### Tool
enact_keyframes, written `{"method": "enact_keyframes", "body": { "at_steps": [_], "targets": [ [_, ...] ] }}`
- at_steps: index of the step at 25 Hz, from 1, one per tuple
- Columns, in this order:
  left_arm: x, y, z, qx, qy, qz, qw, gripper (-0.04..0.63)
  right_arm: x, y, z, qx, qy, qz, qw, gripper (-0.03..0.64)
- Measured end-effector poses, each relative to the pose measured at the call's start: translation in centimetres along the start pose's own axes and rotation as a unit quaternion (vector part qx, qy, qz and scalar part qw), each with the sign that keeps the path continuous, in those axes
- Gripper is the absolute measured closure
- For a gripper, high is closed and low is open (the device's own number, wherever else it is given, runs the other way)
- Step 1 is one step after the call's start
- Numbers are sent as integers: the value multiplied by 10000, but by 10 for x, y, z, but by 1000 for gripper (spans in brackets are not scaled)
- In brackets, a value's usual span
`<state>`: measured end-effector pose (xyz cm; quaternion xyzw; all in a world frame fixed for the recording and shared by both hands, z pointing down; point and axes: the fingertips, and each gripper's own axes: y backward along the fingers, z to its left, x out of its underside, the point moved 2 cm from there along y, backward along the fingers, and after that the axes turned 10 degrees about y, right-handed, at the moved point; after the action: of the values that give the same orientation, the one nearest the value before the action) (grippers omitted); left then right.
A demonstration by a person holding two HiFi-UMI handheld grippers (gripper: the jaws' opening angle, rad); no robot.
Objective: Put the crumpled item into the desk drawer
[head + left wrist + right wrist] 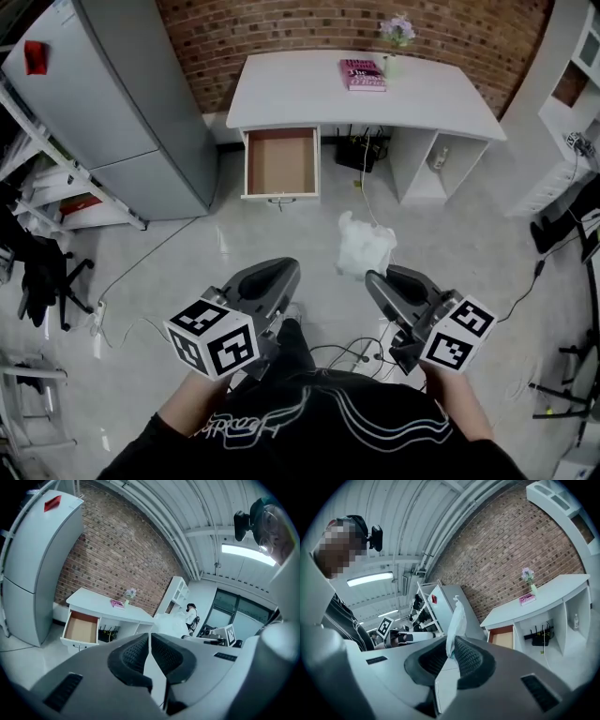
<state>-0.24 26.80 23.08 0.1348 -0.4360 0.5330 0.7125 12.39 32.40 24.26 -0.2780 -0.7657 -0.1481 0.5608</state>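
The crumpled item [366, 246] is a white, bag-like wad, and my right gripper [375, 278] is shut on its lower end. In the right gripper view the crumpled item [456, 620] sticks up from between the pads of my right gripper [451, 652]. My left gripper [281, 269] is shut with nothing in it; in its own view the left gripper [149, 644] has its jaws pressed together. Ahead stands the white desk [309, 94] with its drawer [280, 161] pulled open and empty. Both grippers hover over the floor, well short of the drawer.
A grey fridge [103, 103] stands left of the desk. A pink book [363, 74] and a flower vase [397, 37] sit on the desktop. Cables [347, 352] lie on the floor near my feet. White shelving [562, 122] is at the right, a dark chair [42, 272] at the left.
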Motion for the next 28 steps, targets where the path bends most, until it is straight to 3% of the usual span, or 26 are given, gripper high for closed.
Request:
{"method": "enact_keyframes", "body": {
  "at_steps": [10, 15, 22, 28],
  "targets": [
    [-120, -74, 198, -169, 392, 478, 9979, 572, -16, -208, -112, 115, -434, 540, 9975, 554],
    [-147, -101, 289, -181, 440, 733, 9962, 572, -6, -293, -155, 169, -534, 845, 9948, 554],
    [-161, -125, 349, -341, 510, 716, 9955, 572, 6, -360, -199, 217, -115, 1130, 9933, 554],
    [-165, -150, 384, -574, 660, 650, 9940, 572, 11, -400, -244, 207, -63, 1247, 9920, 554]
  ]
}}
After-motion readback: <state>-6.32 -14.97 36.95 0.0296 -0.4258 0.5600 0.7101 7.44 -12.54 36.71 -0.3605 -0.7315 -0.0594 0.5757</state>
